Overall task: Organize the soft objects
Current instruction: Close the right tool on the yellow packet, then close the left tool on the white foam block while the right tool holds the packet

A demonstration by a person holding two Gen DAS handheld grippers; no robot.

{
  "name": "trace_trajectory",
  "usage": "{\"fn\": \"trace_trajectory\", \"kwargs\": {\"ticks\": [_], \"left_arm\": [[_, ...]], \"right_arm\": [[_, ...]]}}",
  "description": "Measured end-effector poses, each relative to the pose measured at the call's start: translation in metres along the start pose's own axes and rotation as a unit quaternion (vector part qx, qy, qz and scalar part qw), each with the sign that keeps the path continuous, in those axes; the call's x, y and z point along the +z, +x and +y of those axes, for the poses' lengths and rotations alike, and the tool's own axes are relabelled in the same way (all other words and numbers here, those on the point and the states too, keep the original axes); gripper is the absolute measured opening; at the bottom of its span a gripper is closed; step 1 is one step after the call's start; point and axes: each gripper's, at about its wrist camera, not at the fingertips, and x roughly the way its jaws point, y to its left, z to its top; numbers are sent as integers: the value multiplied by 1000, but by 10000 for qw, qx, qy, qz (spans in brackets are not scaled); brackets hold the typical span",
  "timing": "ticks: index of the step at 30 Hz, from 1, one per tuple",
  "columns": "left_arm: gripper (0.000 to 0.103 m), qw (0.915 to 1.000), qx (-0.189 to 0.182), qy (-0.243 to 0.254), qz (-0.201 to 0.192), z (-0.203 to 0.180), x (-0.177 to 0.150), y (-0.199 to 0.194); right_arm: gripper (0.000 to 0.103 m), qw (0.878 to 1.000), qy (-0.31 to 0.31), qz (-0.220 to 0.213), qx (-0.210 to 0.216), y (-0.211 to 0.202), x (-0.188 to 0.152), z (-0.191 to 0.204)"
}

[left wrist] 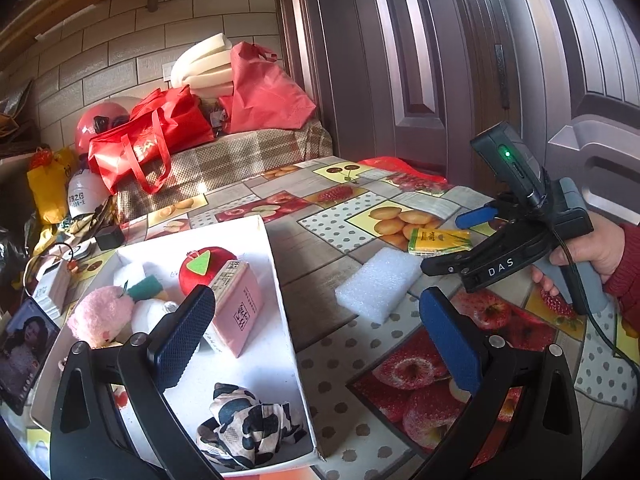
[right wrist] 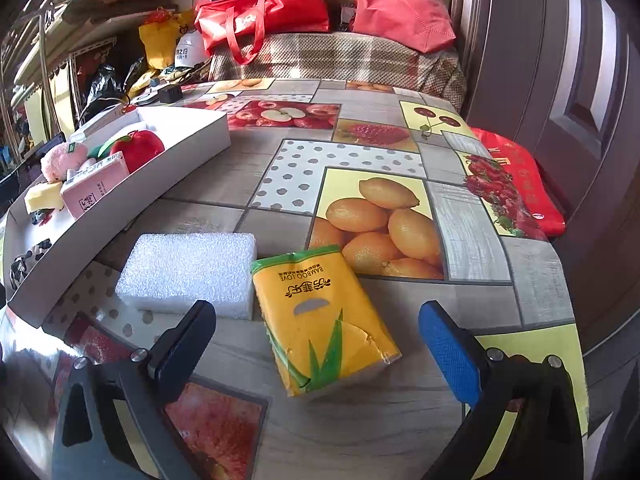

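Nearest my right hand-held gripper (right wrist: 316,344), jaws spread wide and empty, angled down, the yellow tissue pack (right wrist: 324,324) lies on the table (right wrist: 472,216) between them; I judge closing on it comes next. Left hand-held gripper (left wrist: 316,336) hangs released above the white box (left wrist: 280,264) edge, far left.

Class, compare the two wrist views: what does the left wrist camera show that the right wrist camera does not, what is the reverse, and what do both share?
Only the left wrist view shows the hand holding the right gripper, and the whole cow-print cloth.

Only the right wrist view shows the print on the yellow tissue pack and the yellow sponge.

Both show the white box, foam block, red plush apple and pink pack.
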Motion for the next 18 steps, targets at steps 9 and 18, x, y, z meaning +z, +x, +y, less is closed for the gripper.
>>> {"fn": "trace_trajectory", "kwargs": {"ticks": [9, 18], "left_arm": [[103, 9998, -50, -101, 193, 5, 0, 7], [103, 9978, -382, -172, 508, -11, 9, 33]], "right_arm": [[51, 9994, 267, -111, 181, -17, -15, -8], [51, 9902, 1267, -586, 11, -38, -24, -43]]}}
